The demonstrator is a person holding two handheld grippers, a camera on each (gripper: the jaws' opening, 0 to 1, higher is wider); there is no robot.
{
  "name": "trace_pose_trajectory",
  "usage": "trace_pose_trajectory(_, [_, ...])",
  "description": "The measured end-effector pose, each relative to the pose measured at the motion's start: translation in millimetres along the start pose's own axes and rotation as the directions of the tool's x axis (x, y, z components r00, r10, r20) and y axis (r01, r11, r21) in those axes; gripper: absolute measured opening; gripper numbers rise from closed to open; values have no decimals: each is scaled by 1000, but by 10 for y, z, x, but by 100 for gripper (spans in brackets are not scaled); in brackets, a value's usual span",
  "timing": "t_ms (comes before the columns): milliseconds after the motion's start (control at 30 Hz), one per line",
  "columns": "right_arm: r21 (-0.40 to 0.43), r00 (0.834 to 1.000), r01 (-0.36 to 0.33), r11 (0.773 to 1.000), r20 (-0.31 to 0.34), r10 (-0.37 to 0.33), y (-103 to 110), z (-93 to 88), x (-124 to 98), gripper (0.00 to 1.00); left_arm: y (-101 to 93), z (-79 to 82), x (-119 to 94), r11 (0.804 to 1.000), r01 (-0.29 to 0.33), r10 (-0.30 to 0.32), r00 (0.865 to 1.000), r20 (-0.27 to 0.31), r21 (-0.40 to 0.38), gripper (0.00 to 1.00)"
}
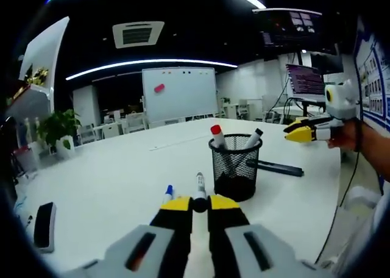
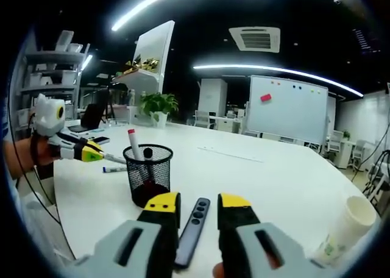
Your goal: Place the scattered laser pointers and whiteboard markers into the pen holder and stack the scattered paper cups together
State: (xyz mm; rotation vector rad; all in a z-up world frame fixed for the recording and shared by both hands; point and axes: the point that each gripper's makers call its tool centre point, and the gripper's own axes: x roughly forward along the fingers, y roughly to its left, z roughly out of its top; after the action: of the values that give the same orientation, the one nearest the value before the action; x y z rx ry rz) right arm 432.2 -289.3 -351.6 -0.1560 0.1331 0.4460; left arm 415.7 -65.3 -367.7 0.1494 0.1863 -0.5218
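Note:
My left gripper (image 1: 200, 203) is shut on a whiteboard marker (image 1: 199, 185) that pokes forward between its yellow tips, just short of the black mesh pen holder (image 1: 236, 167). A red-capped marker (image 1: 216, 136) and a black-capped marker (image 1: 253, 138) stand in the holder. A blue-capped marker (image 1: 167, 194) lies on the table left of the jaws. My right gripper (image 2: 198, 203) is open, hovering over a black laser pointer (image 2: 194, 224) that lies on the table beside the holder (image 2: 148, 174). The left gripper (image 2: 91, 152) comes in from the left with its marker (image 2: 114, 160).
A paper cup (image 2: 346, 224) stands tilted at the white table's (image 2: 280, 180) right edge. A black eraser (image 1: 44, 224) lies at the far left. The right gripper (image 1: 300, 131), held by a hand, hangs above the laser pointer (image 1: 279, 167). A whiteboard and chairs stand beyond.

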Motion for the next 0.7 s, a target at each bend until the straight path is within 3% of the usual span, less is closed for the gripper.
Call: trace_pose_trajectory(700, [6, 1000, 2, 1000, -11, -2, 7, -72, -9, 24, 51, 124, -95, 999, -30, 29, 998, 51, 18, 10])
